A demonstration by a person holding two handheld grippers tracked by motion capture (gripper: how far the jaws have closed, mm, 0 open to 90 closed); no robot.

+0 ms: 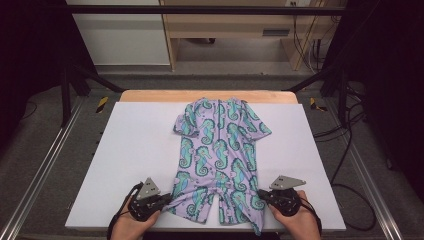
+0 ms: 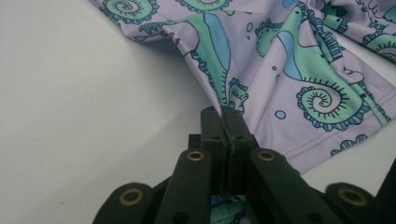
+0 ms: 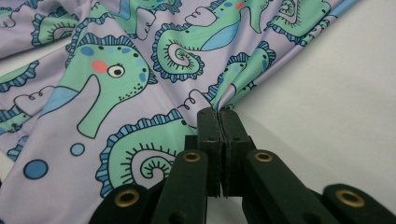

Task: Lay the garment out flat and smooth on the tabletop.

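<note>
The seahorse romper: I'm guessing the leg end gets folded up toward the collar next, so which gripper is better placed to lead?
Neither clearly. The left gripper and the right gripper are each clamped on an outer leg edge of the romper, about level at the near end of the table. Likely both lift together.

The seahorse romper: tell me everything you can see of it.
The seahorse romper is a short-sleeved, short-legged one-piece of thin, stretchy-looking lilac fabric printed with green and blue seahorses. It lies flat and lengthwise on the white table, neck at the far side, legs toward the person, a seam or zip running down its middle. The left hand-held gripper is shut on the outer edge of one leg, and the right hand-held gripper on the other, puckering the cloth at each pinch.
</note>
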